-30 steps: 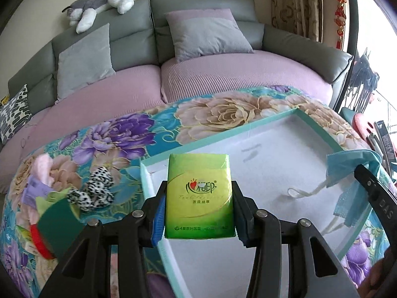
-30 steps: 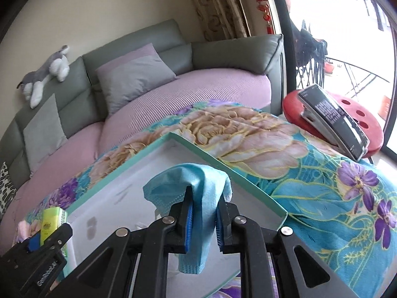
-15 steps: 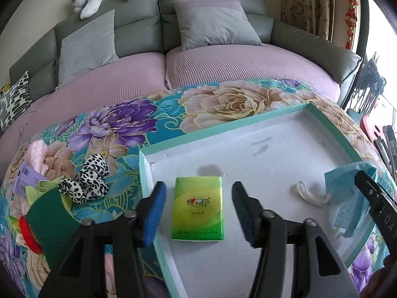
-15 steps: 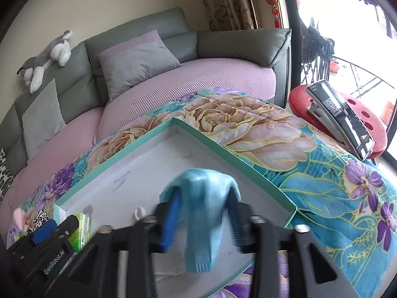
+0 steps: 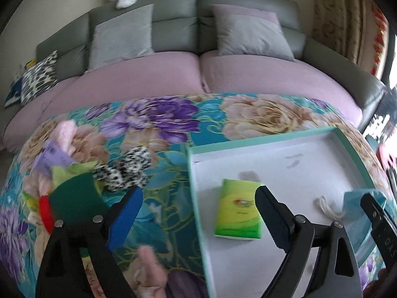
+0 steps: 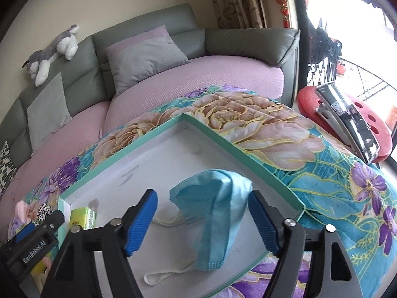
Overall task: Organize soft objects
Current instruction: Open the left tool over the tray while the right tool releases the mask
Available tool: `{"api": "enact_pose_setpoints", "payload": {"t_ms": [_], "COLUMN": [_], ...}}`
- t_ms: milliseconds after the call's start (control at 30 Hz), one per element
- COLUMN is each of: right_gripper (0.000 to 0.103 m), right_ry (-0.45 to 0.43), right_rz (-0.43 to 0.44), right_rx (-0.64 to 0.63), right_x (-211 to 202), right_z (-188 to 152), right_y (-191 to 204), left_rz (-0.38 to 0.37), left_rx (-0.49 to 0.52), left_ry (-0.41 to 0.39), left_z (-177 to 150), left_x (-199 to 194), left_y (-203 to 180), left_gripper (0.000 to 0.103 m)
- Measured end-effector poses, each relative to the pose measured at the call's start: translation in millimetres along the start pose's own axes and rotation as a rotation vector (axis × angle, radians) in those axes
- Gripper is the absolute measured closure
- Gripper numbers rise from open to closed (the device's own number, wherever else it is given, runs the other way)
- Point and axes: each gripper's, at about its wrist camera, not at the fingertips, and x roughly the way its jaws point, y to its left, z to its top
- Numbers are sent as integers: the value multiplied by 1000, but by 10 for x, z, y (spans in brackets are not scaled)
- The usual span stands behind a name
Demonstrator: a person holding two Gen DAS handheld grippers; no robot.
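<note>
Mask [image 6: 218, 213], light blue and crumpled, lies in the white tray [image 6: 158, 159] between the fingers of the right gripper [image 6: 202, 219], touching neither blue pad; its white ear loops trail toward the camera, and its near end is partly cut off by the gripper frame. Green tissue pack [image 5: 238, 208] lies flat in the same tray just inside the right-hand finger of the left gripper [image 5: 198, 217], which hides one corner of it; the red mark and print on its face are too blurred to read. Beyond the left-hand finger, outside the tray on the floral cloth [image 5: 161, 121], sit a spotted black-and-white soft item [image 5: 124, 171], a dark green piece [image 5: 77, 196] and pink and purple bits, all smeared. From the right wrist view the left gripper's body at the lower left edge reads "GenRobot.AI". Both grippers' jaws are opening and stand wide apart, gripping nothing
</note>
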Motion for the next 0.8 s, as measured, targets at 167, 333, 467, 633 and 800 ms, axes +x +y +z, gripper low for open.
{"api": "enact_pose_setpoints", "payload": {"t_ms": [167,333,467,633,800], "right_gripper": [12,2,0,0,0], "right_ry": [9,12,0,5,-5], "right_rz": [19,11,6,24,25], "right_rx": [-27,-33,-33,-40,-87], "right_x": [17,19,-9,-39,-125], "right_z": [-11,-18,-20,-38,-64], "right_y": [63,85,97,157,303], "left_rz": [27,45,59,84,90], "left_rx": [-49,-75,-102,-151,-208], "left_ry": [5,14,0,-16,-32], "left_z": [-28,-109,-173,-265,-289], "left_x": [-24,-87,-201,-342,-425], "left_y": [149,274,397,633,870], "left_gripper": [11,10,10,10,10]}}
